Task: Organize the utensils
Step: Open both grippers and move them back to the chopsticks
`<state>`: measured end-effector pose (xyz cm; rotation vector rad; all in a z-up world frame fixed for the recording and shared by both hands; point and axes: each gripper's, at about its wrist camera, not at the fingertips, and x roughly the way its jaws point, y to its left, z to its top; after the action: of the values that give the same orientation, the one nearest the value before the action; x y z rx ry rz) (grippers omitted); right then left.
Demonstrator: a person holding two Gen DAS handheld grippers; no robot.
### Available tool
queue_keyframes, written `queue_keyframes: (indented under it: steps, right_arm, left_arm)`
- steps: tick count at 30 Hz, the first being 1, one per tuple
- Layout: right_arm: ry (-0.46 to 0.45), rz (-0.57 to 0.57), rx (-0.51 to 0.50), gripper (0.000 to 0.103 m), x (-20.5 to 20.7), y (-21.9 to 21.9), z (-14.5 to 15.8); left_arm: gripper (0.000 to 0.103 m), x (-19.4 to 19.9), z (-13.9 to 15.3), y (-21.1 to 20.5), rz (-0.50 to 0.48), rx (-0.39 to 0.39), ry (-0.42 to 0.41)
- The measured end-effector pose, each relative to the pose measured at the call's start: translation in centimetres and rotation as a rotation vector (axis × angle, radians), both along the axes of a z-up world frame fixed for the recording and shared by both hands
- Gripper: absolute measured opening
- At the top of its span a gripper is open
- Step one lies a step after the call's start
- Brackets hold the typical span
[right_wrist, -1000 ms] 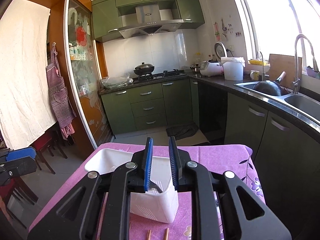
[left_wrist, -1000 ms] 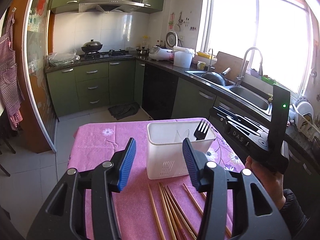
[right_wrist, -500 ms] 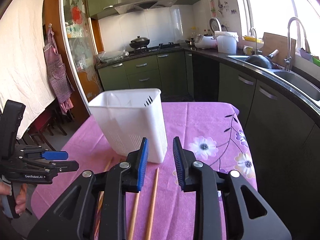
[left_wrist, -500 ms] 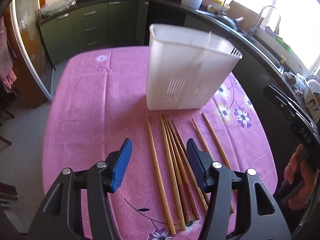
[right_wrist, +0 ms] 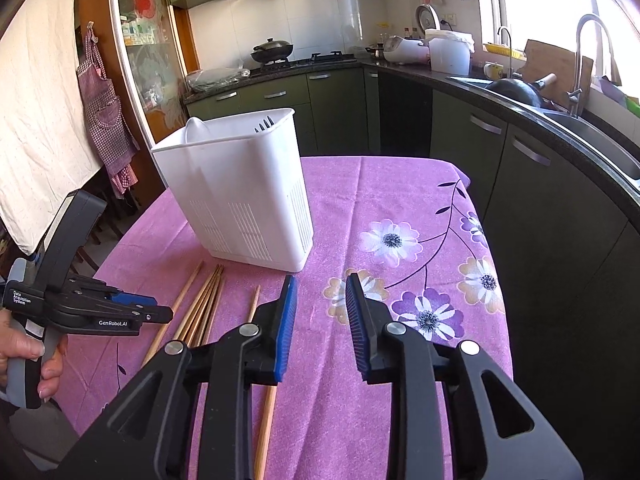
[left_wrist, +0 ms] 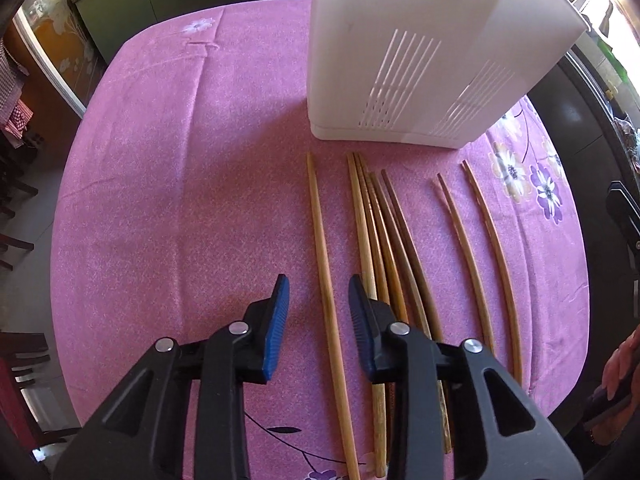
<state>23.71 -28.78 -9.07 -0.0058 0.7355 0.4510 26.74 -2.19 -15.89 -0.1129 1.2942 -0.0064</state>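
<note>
Lower and closer than half a second ago, the left gripper (left_wrist: 318, 300) now hangs just above the table (left_wrist: 160, 200), its jaws apart and straddling the leftmost chopstick (left_wrist: 326, 280). The right gripper (right_wrist: 321, 308) has also opened wider and holds nothing, poised over the cloth near the table's right edge.

By my reading, the step in hand is picking up the first chopstick for the caddy (left_wrist: 420, 52). The next move calls for a short drop until the blue pads (left_wrist: 276, 332) flank the stick, then a firm close, a lift, and a tilt to stand it upright in the caddy.

The chopsticks are thin, smooth, tapered wood or bamboo. The pale one lies alone; a bundle (left_wrist: 384, 240) of darker ones lies touching just to its right, and two more (left_wrist: 480, 248) lie nearer the right edge. All point at the caddy, which stands toward the far edge. It is white, rigid plastic with slotted walls, and fork tines (right_wrist: 265, 125) show at its rim. The cloth is pink, finely textured, and printed with flowers.
</note>
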Motion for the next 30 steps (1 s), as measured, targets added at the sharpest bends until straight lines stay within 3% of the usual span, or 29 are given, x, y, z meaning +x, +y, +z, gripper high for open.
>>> queue_keyframes:
  steps: [5,13,17,25,30]
  right_arm:
    - [0.014,0.009,-0.002,0.026,0.0,0.2,-0.3]
    - [0.018,0.004,-0.008,0.030,-0.1,-0.3,-0.7]
    - [0.024,0.003,-0.011,0.030,-0.1,-0.4,-0.9]
    - [0.034,0.010,-0.020,0.030,-0.2,-0.3,-1.1]
    - [0.032,0.004,-0.027,0.030,-0.3,-0.6,-0.9]
  left_arm:
    - [0.021,0.9,-0.5,-0.2,0.013,0.026,0.022]
    - [0.018,1.8,-1.0,-0.9,0.006,0.056,0.041]
    - [0.008,2.4,-1.2,-2.6,-0.015,0.076,0.048]
    - [0.007,2.2,-1.1,-3.2,-0.018,0.072,0.042]
    - [0.007,0.5,0.4,-1.4,-0.019,0.070,-0.007]
